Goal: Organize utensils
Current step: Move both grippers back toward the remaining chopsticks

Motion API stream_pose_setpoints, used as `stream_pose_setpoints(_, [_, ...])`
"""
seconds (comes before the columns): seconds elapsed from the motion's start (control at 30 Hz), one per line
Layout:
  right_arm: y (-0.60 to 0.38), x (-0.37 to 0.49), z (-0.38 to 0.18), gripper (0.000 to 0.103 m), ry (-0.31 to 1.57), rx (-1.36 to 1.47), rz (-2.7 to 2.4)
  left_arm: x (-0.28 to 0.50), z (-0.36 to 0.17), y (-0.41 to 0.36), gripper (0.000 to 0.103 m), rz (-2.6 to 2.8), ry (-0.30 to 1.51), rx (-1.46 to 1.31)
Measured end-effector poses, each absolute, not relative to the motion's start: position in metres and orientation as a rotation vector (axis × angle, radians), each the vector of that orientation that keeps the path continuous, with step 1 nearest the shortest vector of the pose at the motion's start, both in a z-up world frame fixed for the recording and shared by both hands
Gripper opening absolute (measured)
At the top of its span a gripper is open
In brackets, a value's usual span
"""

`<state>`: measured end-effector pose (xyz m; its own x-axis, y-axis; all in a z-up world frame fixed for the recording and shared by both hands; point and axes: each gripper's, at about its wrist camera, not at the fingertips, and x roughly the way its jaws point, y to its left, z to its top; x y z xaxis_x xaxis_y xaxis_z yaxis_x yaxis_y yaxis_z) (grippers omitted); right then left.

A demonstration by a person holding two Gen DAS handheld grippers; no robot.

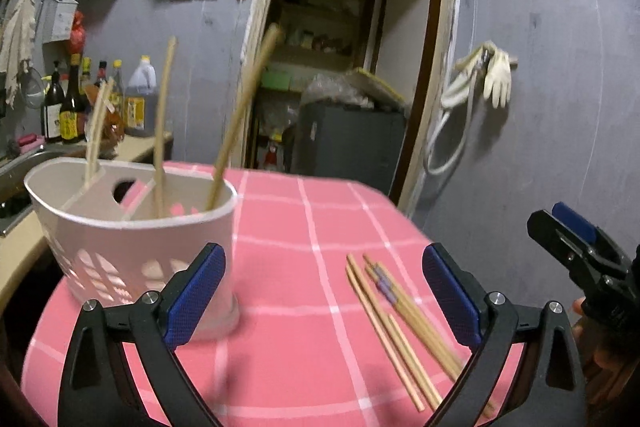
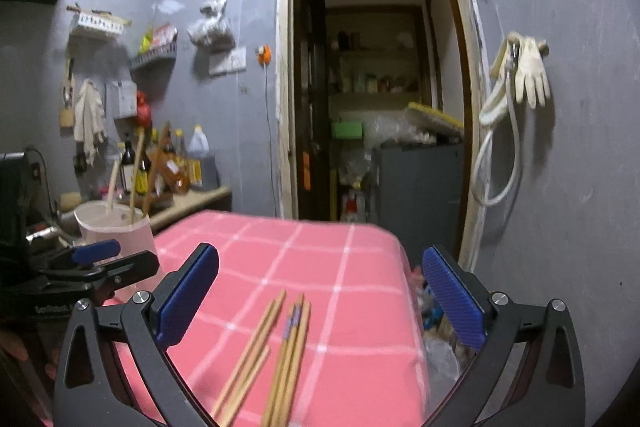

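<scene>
A white slotted utensil holder [image 1: 140, 247] stands on the pink checked tablecloth [image 1: 288, 227] at the left, with three chopsticks [image 1: 240, 119] leaning in it. It also shows in the right wrist view [image 2: 116, 231]. Several loose wooden chopsticks [image 1: 396, 319] lie on the cloth to the right; they also show in the right wrist view [image 2: 276, 355]. My left gripper [image 1: 324, 291] is open and empty, just in front of the holder. My right gripper [image 2: 320, 295] is open and empty above the loose chopsticks; it also shows in the left wrist view [image 1: 576, 247].
A counter with bottles [image 1: 76, 103] and a sink lies behind the holder at the left. An open doorway [image 2: 372, 87] to a storeroom is behind the table. Gloves and a hose [image 2: 516, 87] hang on the right wall. The table's right edge drops to clutter [image 2: 432, 311].
</scene>
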<state>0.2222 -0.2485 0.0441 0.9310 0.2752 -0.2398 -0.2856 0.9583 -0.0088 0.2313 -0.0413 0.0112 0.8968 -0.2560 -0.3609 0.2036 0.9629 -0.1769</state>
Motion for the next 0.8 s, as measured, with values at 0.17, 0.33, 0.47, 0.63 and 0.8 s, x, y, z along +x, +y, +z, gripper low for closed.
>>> stream_pose_setpoints(0.17, [-0.254,0.237,0.028,0.102,0.345,-0.040,0.284,0.245,-0.005,-0.050,0.096,-0.255,0.489,-0.116])
stream_pose_setpoints(0.33, [-0.256,0.251,0.014,0.087,0.443,-0.037,0.290,0.257,-0.017,-0.060,0.096,-0.279,0.571,-0.067])
stream_pose_setpoints(0.47, [-0.256,0.261,0.003,0.072,0.520,-0.036,0.308,0.265,-0.024,-0.068,0.088,-0.302,0.615,-0.038])
stream_pose_setpoints(0.63, [-0.254,0.272,-0.006,0.053,0.606,-0.044,0.341,0.282,-0.036,-0.076,0.067,-0.343,0.720,-0.034])
stream_pose_setpoints(0.8, [-0.251,0.285,-0.014,0.038,0.686,-0.056,0.370,0.299,-0.046,-0.085,0.050,-0.370,0.814,-0.029])
